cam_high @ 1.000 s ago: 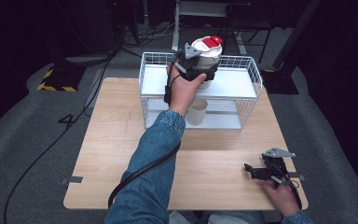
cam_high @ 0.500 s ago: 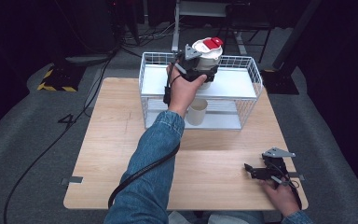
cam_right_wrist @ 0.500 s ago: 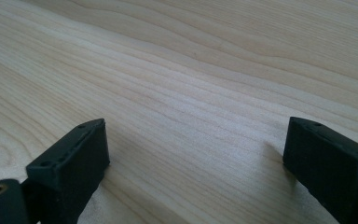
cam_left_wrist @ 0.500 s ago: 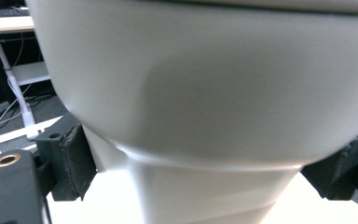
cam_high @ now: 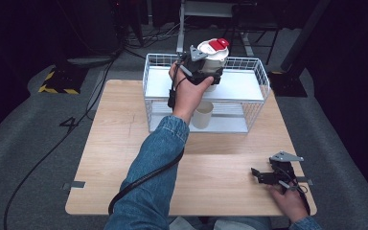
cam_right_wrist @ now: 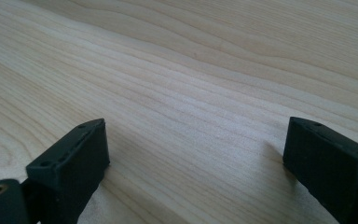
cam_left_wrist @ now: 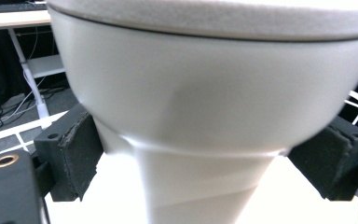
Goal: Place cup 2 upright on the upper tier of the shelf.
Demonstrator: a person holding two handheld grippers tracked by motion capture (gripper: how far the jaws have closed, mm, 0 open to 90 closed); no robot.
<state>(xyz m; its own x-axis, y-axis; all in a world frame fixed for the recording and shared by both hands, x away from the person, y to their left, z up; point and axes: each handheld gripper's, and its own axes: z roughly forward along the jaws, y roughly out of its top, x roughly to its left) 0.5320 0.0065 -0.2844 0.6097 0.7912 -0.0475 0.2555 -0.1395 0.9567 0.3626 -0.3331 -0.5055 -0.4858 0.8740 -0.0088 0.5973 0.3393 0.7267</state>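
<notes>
The left gripper (cam_high: 210, 73) has its 2 jaws set either side of a white cup (cam_high: 212, 60) with a red-and-white lid; in the left gripper view the pads (cam_left_wrist: 79, 154) stand just beside the cup's (cam_left_wrist: 205, 116) narrowing lower body, below its wide upper part, and the jaws have just been opening slightly, so whether the pads press on the wall I cannot tell; the cup sits over the top shelf of a white wire basket rack (cam_high: 249, 84) at the far side of the wooden table (cam_high: 124, 143); a second, beige cup (cam_high: 202, 115) stands on the rack's lower level, under the hand; the right gripper (cam_high: 261, 176) rests on the table near its right front corner, jaws well apart with nothing but bare wood (cam_right_wrist: 191, 93) between them.
</notes>
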